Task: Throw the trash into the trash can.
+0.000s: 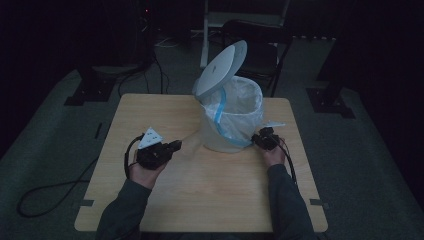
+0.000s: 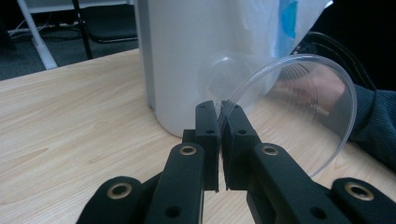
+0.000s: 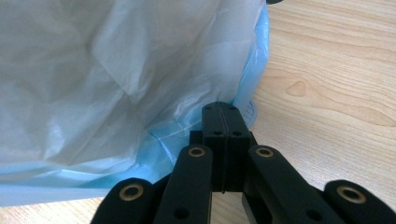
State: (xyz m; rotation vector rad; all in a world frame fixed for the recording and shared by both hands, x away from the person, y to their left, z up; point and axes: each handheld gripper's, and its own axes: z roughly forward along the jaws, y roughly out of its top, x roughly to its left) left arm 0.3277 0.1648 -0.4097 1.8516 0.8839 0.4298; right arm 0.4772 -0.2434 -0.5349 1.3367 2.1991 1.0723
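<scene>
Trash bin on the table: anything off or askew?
The bin is upright, lid tipped open. Its bag liner hangs unevenly, draping low down the outer wall toward the right gripper. The left gripper pinches a clear plastic cup by its rim, sideways.

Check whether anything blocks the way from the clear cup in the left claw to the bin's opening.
Nothing visible blocks it. The left claw grips the cup by its rim, low beside the bin. The lid is tipped up at the back, so the bag-lined mouth is open. The cup must rise over the bin wall first.
</scene>
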